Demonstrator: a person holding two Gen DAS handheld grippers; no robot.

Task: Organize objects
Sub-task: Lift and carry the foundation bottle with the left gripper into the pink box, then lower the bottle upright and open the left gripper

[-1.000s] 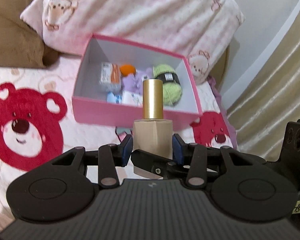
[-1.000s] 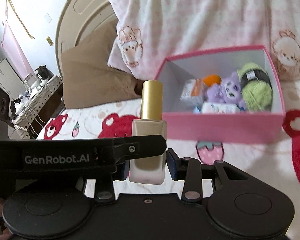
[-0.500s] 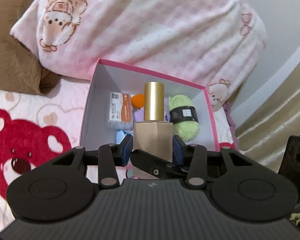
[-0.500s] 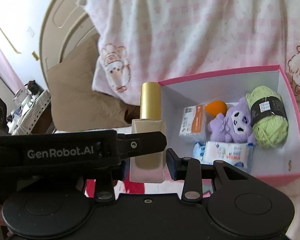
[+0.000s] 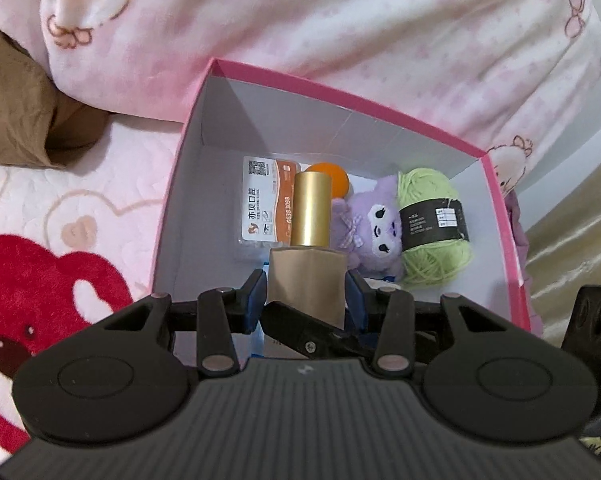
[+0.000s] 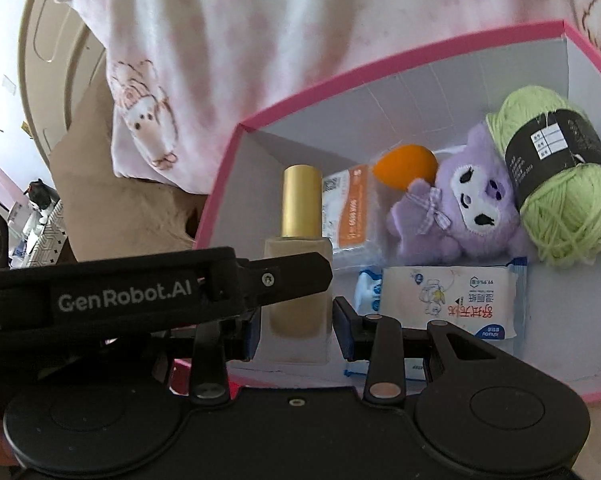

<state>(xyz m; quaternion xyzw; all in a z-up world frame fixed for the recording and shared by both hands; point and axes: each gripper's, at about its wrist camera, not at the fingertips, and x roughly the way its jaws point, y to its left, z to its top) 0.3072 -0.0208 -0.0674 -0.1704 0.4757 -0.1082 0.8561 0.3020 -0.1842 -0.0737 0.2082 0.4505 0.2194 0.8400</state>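
Observation:
Both grippers are shut on one beige foundation bottle [image 5: 306,276] with a gold cap [image 5: 311,208], held upright over the open pink box [image 5: 340,92]. My left gripper [image 5: 306,300] pinches its sides; my right gripper [image 6: 296,328] pinches it from another side, and the bottle [image 6: 298,280] also shows in the right wrist view. The left gripper's finger [image 6: 284,276] crosses in front of the bottle there. The box [image 6: 340,76] holds a purple plush [image 6: 456,208], green yarn [image 6: 556,184], an orange sponge [image 6: 404,164], an orange-white packet [image 6: 352,212] and a tissue pack [image 6: 448,300].
The box sits on a pink bedspread with red bears [image 5: 40,288]. A pink checked pillow [image 5: 300,20] lies right behind the box, a brown pillow [image 5: 8,100] at the left. A beige headboard [image 6: 52,40] and a curtain [image 5: 580,216] flank the bed.
Both grippers have carried the bottle forward from in front of the box to above its inside. The box contents now look larger and closer.

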